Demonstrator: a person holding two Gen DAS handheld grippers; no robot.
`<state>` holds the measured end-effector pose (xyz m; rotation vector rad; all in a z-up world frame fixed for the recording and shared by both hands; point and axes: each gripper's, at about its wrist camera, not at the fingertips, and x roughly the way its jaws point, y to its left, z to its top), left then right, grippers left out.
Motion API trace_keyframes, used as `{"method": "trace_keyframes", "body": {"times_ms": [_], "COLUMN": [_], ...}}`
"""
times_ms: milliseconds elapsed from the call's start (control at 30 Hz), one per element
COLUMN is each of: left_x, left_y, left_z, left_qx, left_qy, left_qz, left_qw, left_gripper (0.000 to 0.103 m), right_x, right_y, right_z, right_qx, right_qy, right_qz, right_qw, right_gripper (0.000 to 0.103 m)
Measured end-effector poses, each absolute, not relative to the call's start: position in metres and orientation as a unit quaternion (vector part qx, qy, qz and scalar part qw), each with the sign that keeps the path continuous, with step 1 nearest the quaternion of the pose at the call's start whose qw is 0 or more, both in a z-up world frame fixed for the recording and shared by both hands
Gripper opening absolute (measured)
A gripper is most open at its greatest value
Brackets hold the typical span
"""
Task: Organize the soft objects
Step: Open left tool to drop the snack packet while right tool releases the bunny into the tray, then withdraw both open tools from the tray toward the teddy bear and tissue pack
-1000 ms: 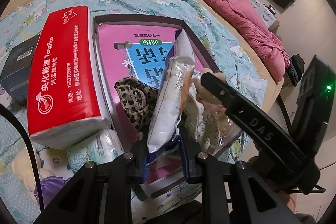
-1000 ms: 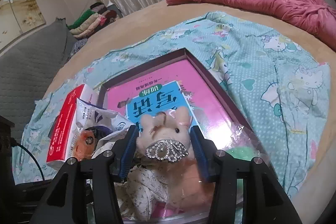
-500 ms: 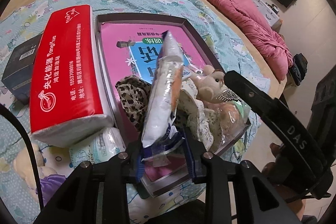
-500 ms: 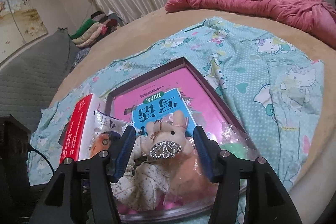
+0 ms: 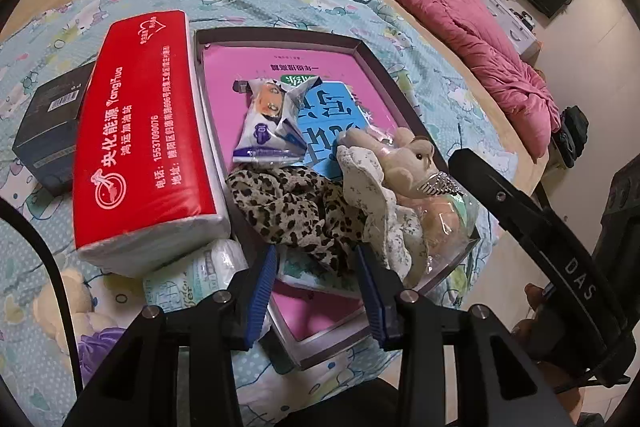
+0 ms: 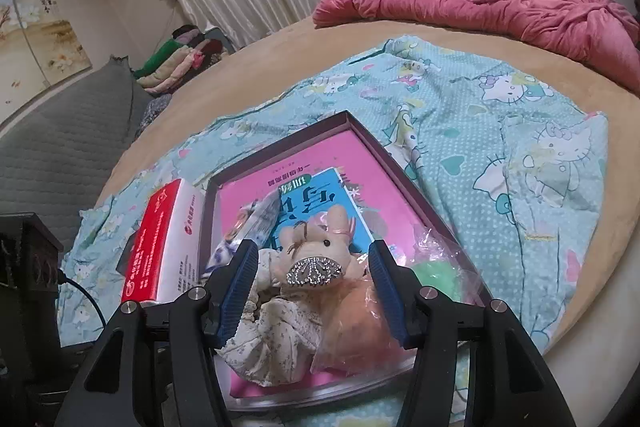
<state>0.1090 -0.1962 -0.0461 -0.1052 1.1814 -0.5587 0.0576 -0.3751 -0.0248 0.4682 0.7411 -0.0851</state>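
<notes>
Released since a second ago, the white snack packet [image 5: 272, 119] is now seen lying flat in the shallow box [image 5: 372, 63], at the centre of the left wrist view, where earlier it was pinched upright between the left fingers. The left gripper [image 5: 316, 291] is opening, its blue-padded fingers [image 5: 260, 291] spread at the bottom centre of the frame with nothing pressed between them; only the leopard-print cloth [image 5: 288, 203] is seen beyond the gap. That cloth lies in the box just below the packet.

The right gripper [image 6: 312, 283] has likewise been widened around the plush rabbit [image 6: 316, 247], which earlier sat closer between its pads. Its fingers [image 6: 240, 287] are held apart on either side of the toy without touching it. The rabbit rests in the lower part of the box, on a floral white cloth [image 6: 276, 339] and beside a clear plastic bag [image 6: 360, 331] holding orange and green items.

A pink-and-blue book [image 5: 340, 107] covers the box floor. A red tissue pack [image 5: 140, 143] lies against the box's left wall, left of centre in the left wrist view, with a dark box [image 5: 48, 131] further left. Everything rests on a teal cartoon-print sheet [image 6: 500, 147] spread over the bed [image 6: 280, 47].
</notes>
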Motion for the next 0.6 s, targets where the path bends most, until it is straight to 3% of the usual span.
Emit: {"method": "trace_keyframes", "body": {"times_ms": [200,300,467,600], "left_x": [0.107,0.107,0.104,0.101], "left_y": [-0.193,-0.192,-0.192,-0.192], "left_z": [-0.04,-0.037,-0.032,-0.027], "left_qx": [-0.047,-0.044,-0.04,-0.034], "left_qy": [0.542,0.54,0.535,0.53], "left_qz": [-0.259,-0.257,-0.257,-0.257], "left_qw": [0.798,0.801,0.804,0.807], "left_gripper": [0.05,0.052,0.054,0.061], "right_x": [0.054,0.053,0.051,0.049], "right_y": [-0.374,-0.373,-0.373,-0.373], "right_z": [-0.021,-0.02,-0.018,-0.016], "right_qx": [0.223,0.222,0.219,0.217], "right_qy": [0.357,0.357,0.358,0.357], "right_qz": [-0.044,-0.048,-0.054,-0.057], "right_qw": [0.906,0.906,0.906,0.907], "right_gripper": [0.06,0.068,0.069,0.072]}}
